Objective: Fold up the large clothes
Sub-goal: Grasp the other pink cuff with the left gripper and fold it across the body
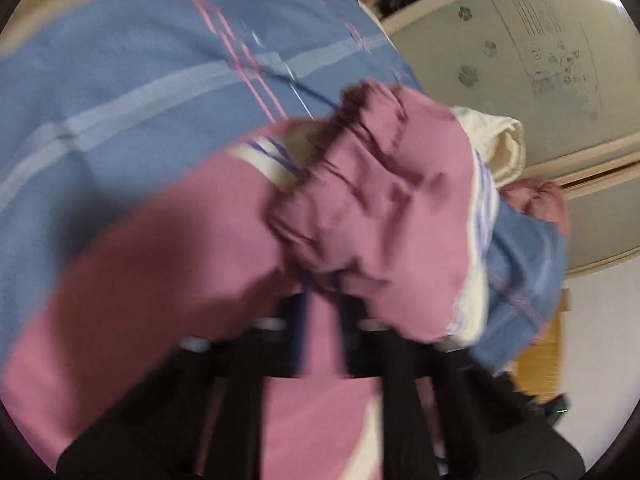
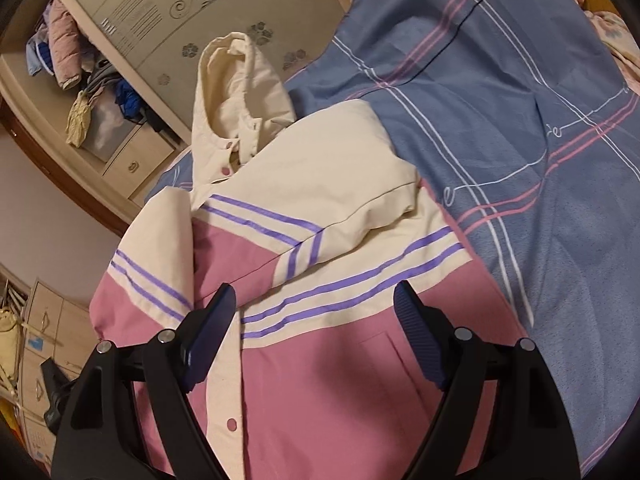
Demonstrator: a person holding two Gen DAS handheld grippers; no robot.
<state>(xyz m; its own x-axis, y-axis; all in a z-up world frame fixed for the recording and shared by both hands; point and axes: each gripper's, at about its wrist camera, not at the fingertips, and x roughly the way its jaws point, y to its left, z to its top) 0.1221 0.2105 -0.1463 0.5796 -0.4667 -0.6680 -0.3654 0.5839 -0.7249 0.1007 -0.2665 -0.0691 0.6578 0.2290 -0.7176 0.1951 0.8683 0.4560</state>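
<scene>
Right wrist view: the jacket (image 2: pixel 320 264), pink in the body with a cream yoke, cream hood and purple stripes, was seen spread on the blue plaid bedsheet (image 2: pixel 520 140), its hood lying toward the sheet's far left edge beside the wardrobe door (image 2: pixel 168 12). The right gripper (image 2: pixel 316 304) was held above the jacket's front with its jaws spread wide and nothing between them; the blue fingertips (image 2: pixel 416 332) were poised over the striped band and the pink panel, the cream button placket passing under the left finger. Whether the pads were touching the cloth could not be told. One sleeve was seen folded across the chest, and bare sheet was left to the right of the garment.

In the left wrist view, heavily blurred, the left gripper (image 1: pixel 322 304) was found clamped on the jacket (image 1: pixel 360 208): a pinch of pink cloth was caught between its dark fingers, and a bunched pink fold with a strip of cream and purple was lifted directly ahead of them, hiding much of the sheet (image 1: pixel 140 80) behind it. The cream hood (image 1: pixel 500 144) was visible beyond the raised fold, near the sheet's right edge and the wardrobe door (image 1: pixel 520 60).
</scene>
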